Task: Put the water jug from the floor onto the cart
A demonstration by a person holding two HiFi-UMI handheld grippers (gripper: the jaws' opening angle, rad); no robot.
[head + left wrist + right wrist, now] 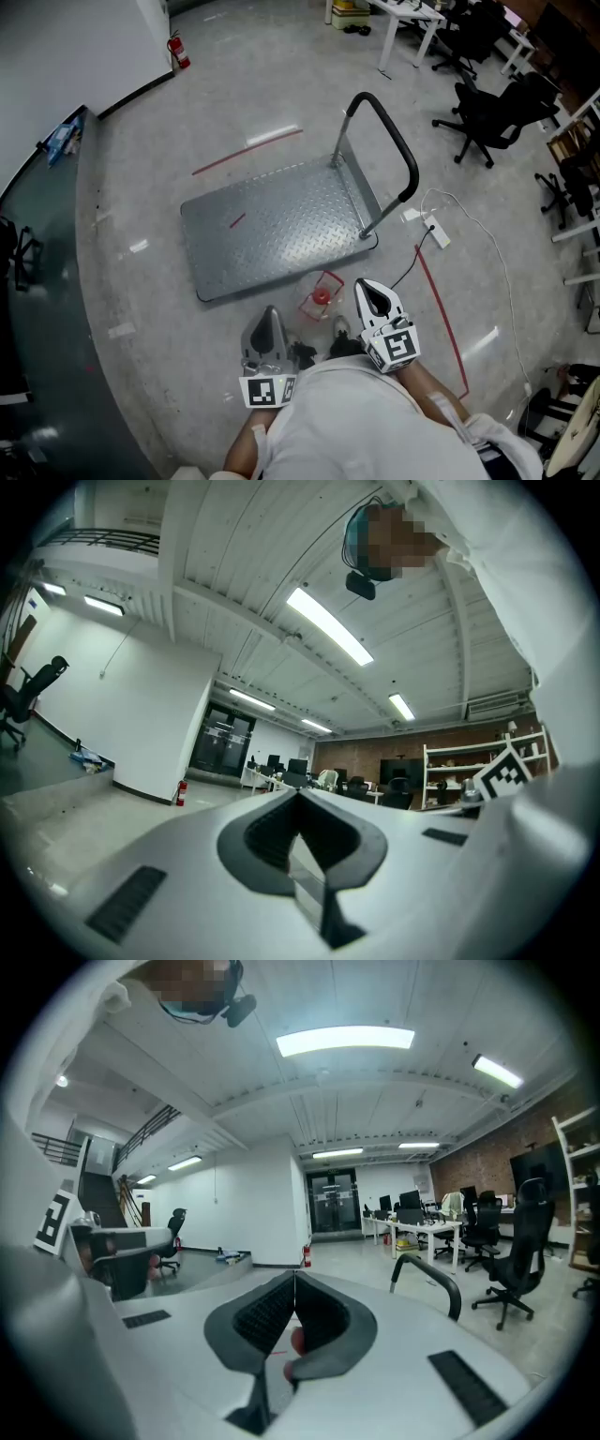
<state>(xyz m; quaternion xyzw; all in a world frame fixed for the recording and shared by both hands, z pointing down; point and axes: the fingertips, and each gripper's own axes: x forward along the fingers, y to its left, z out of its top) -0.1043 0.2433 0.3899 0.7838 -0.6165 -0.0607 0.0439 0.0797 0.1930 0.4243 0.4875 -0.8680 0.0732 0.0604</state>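
The clear water jug (321, 297) with a red cap stands on the floor just in front of the cart's near edge. The cart (281, 225) is a grey tread-plate platform with a black-gripped handle (389, 141) at its right end, and its deck is bare. My left gripper (267, 333) is held low, left of the jug, with its jaws together and nothing between them (298, 794). Just right of the jug is my right gripper (375, 298), also shut and empty (294, 1277). The red cap (298, 1340) shows below its jaws, and the cart handle (427, 1283) to the right.
A white power strip with its cable (436, 232) lies on the floor right of the cart, beside a red tape line (441, 309). Office chairs (487, 117) and desks (412, 19) stand at the back right. A fire extinguisher (178, 52) sits by the far wall.
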